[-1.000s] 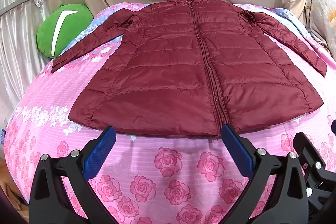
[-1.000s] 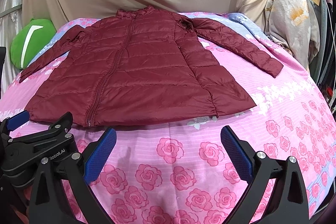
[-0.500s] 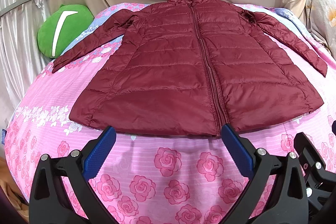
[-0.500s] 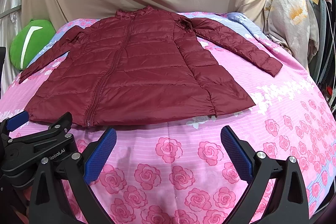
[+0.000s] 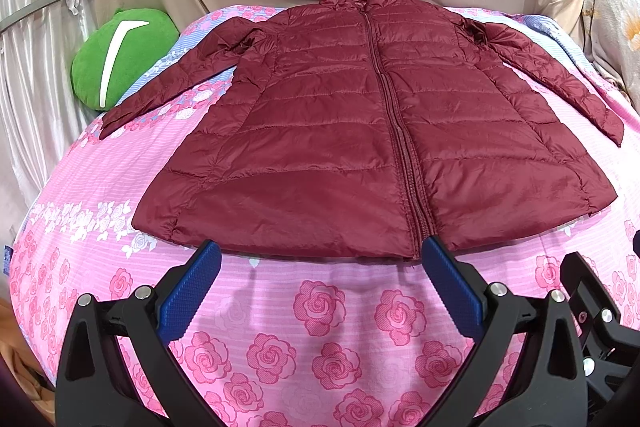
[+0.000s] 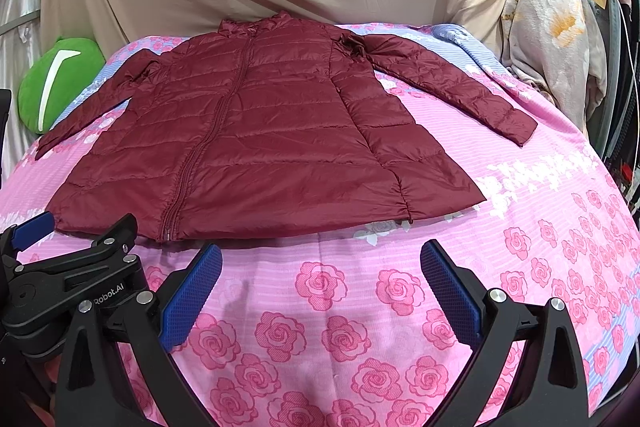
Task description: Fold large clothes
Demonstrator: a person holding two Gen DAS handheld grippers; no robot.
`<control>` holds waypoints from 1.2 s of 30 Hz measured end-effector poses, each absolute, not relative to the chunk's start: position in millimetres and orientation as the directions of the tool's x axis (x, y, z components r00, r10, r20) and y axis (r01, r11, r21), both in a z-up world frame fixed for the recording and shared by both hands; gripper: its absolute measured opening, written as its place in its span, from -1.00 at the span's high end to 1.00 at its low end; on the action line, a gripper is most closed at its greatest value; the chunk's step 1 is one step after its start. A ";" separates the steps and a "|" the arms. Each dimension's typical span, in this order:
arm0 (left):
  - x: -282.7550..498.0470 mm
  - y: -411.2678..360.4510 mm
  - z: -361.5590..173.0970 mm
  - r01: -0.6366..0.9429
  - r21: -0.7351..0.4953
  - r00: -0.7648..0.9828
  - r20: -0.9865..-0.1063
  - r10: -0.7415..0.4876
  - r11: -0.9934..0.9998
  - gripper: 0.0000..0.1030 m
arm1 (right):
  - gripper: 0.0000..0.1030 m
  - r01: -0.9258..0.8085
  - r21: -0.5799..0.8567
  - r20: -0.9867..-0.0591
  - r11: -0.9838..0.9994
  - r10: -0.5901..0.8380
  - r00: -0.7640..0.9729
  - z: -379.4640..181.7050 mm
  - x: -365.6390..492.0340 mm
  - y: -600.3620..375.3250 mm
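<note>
I see the dark red quilted puffer jacket (image 5: 372, 131) lying flat on the bed's pink rose-print sheet (image 5: 320, 311), zipped, collar away from me, both sleeves spread out to the sides. My left gripper (image 5: 320, 263) hangs spread wide and empty just short of the hem, its blue ribbed pads (image 5: 188, 291) near the zipper's bottom end. My right gripper (image 6: 320, 263) is also released, holding nothing, over bare sheet. A green plush cushion (image 5: 120, 57) sits beside the left sleeve.
</note>
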State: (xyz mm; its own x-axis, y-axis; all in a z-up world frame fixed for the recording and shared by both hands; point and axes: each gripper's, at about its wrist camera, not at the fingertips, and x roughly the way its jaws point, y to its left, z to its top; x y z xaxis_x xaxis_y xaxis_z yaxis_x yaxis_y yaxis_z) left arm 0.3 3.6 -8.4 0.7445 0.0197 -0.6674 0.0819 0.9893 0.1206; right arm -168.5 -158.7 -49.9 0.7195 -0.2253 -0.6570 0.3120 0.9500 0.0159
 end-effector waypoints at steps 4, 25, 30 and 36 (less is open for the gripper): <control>-0.1 4.4 -8.5 0.082 0.122 0.745 -0.666 0.020 0.989 -0.90 | -0.90 0.312 0.017 -0.657 0.950 -0.225 0.719 -49.9 -168.4 -158.6; -1.3 12.4 -9.9 0.082 0.125 0.743 -0.669 0.024 0.989 -0.90 | -0.90 0.311 0.015 -0.656 0.950 -0.225 0.720 -50.4 -168.5 -158.5; 6.9 12.6 -14.9 0.137 0.085 0.711 -0.702 -0.039 0.987 -0.90 | -0.90 0.266 0.069 -0.679 0.962 -0.150 0.719 -56.6 -166.8 -172.9; 37.9 38.4 -5.4 0.158 0.038 0.697 -0.712 -0.085 0.987 -0.91 | -0.90 0.398 0.100 -0.673 0.912 -0.233 0.702 -49.6 -162.3 -262.0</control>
State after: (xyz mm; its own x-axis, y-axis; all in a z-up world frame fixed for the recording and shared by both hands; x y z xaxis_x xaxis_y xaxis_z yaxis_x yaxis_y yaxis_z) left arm 37.9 38.4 -5.4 0.6973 -0.0845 -0.7118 0.1585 0.9866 0.0381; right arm -162.3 -262.0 -49.6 0.7021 -0.2329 -0.6729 0.3980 0.9119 0.0997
